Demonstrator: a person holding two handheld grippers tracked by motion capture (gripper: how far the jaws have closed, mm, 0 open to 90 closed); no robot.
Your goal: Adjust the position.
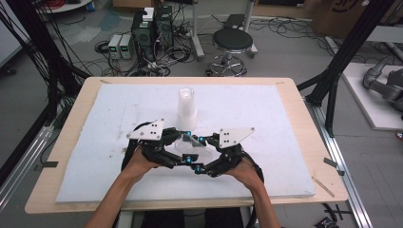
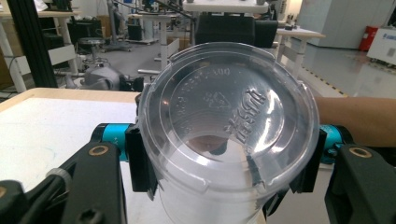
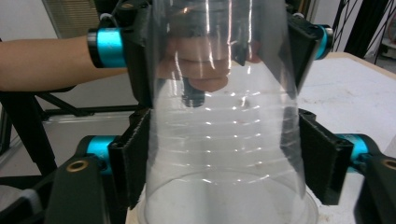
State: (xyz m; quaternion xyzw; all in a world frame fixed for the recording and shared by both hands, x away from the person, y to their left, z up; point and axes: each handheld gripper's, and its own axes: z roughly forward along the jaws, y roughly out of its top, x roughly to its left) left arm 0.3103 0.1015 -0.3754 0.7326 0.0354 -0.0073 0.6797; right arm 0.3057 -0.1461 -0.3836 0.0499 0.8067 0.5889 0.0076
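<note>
Both the left hand-held gripper [image 1: 183,142] and the right hand-held gripper [image 1: 205,141] are clamping one clear cup [image 2: 224,135] just in front of the cup stack [image 1: 186,109], so it seems pulling cups apart is underway, with the stack remaining.
</note>
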